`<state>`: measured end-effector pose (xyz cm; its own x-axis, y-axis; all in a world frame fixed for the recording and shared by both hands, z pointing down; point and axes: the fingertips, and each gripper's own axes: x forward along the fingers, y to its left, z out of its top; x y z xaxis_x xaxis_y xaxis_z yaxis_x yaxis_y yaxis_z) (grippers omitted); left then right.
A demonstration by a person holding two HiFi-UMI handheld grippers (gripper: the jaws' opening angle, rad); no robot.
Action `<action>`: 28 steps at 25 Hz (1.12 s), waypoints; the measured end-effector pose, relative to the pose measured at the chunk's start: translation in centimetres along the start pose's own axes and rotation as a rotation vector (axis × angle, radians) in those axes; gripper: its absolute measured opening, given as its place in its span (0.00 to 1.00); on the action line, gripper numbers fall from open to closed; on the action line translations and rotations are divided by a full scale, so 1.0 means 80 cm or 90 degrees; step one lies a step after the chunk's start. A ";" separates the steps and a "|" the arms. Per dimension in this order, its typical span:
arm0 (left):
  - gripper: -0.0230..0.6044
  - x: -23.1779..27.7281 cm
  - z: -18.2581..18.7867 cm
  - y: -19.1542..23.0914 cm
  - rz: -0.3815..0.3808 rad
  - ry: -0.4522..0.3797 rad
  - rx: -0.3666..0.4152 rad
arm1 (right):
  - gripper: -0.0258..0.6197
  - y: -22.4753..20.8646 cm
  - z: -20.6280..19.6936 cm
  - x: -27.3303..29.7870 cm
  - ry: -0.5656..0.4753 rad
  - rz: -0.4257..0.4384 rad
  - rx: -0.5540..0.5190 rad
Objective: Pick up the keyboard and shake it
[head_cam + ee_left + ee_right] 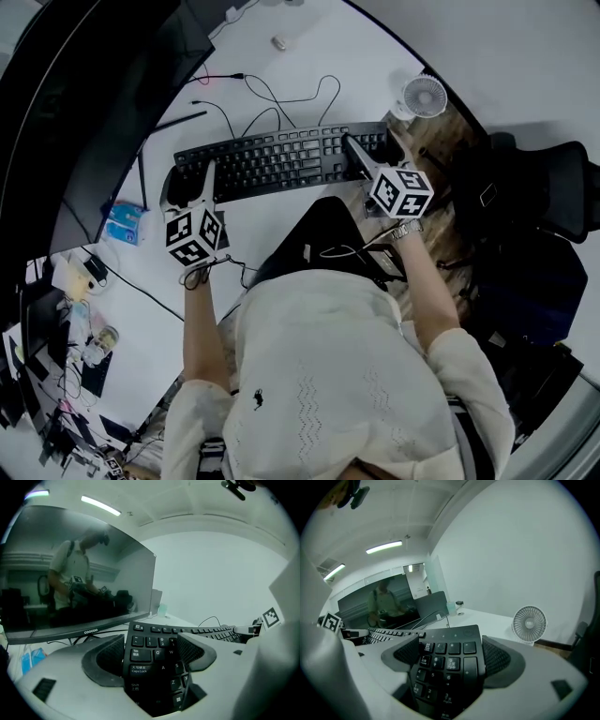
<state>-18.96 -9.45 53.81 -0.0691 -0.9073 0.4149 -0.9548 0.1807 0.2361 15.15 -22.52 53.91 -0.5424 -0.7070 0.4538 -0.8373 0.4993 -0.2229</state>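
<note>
We see white desk (309, 56), curved dark monitor (94, 112) on its left, small white fan (424, 96) at right edge, black office chair (562, 187), wood floor (461, 131), plain white wall (511, 550), ceiling strip lights (384, 547).

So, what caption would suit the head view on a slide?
The left gripper and right gripper grip opposite ends of a black keyboard at a white desk.

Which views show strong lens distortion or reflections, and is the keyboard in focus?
Head view: strong fisheye bending, black corners, yet the black rectangular keyboard is sharp. Left gripper view: the dark curved monitor mirrors a person and the room; key legends are readable. Right gripper view: bright ceiling strip lights, curved edges, the small white round fan in focus.
</note>
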 end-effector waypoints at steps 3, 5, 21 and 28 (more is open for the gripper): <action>0.56 -0.010 0.020 0.000 -0.002 -0.023 0.005 | 0.67 0.010 0.021 -0.008 -0.021 0.004 -0.007; 0.56 -0.013 0.035 -0.002 -0.005 -0.041 0.007 | 0.67 0.015 0.038 -0.013 -0.037 0.004 -0.014; 0.56 -0.054 0.165 -0.005 -0.020 -0.214 0.030 | 0.67 0.067 0.177 -0.047 -0.183 0.025 -0.080; 0.56 -0.086 0.247 -0.010 -0.027 -0.280 0.061 | 0.67 0.095 0.243 -0.068 -0.265 0.047 -0.083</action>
<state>-23.45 -10.85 33.40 -0.1261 -0.9920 -0.0117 -0.9804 0.1228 0.1541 10.43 -24.60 32.98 -0.6045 -0.7951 0.0479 -0.7939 0.5965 -0.1183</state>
